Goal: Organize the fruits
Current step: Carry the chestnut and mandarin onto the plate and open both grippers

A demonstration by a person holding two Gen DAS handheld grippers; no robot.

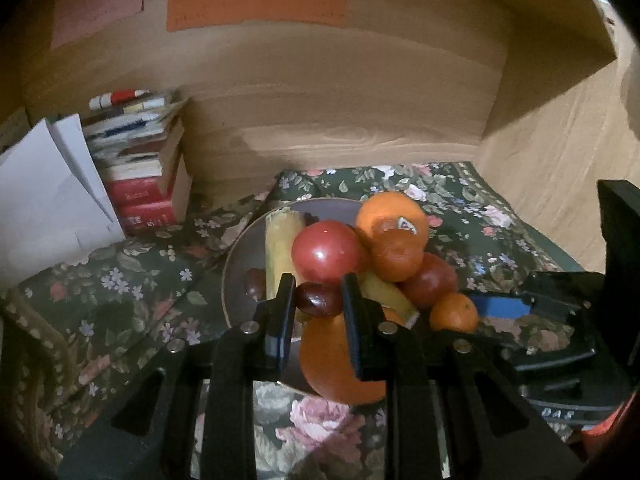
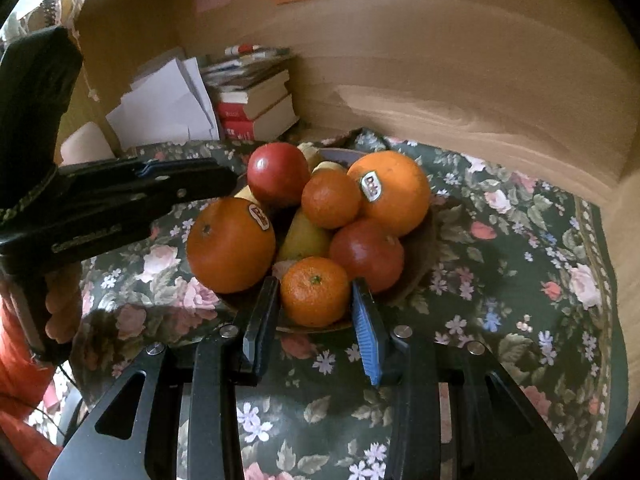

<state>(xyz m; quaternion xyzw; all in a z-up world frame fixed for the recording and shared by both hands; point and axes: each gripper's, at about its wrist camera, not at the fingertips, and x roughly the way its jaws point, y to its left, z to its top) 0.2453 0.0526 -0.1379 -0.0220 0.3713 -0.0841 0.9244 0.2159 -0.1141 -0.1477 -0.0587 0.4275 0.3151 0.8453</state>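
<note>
- Fruit is nearly all heaped in the bowl [image 2: 420, 268] on the floral cloth [image 2: 520, 280]: two big oranges, two red apples, small mandarins, yellow pears or similar.
- Left gripper [image 1: 319, 300] is closed on a small dark red fruit [image 1: 319, 300], date- or grape-like, pinched between both pads just above the pile. Near big orange [image 1: 332, 364] sits directly below it, red apple [image 1: 326, 256] just behind.
- Another dark fruit [image 1: 255, 280] already lies in the bowl by the long yellow piece [image 1: 280, 248].
- Right gripper [image 2: 316, 320] is spread wide, one finger on each side of the front mandarin [image 2: 315, 291]. Can't tell whether the pads touch it; looks like a small gap each side.
- Judgement: task looks late-stage. No loose fruit visible on the cloth; what's left seems to be placing the held dark fruit, maybe reseating the mandarin.
- Risk: pile is stacked high, and a drop on top could roll something off.
- Surroundings: book stack [image 2: 256, 112] and white papers [image 2: 168, 104] at the back left against wooden panels.
</note>
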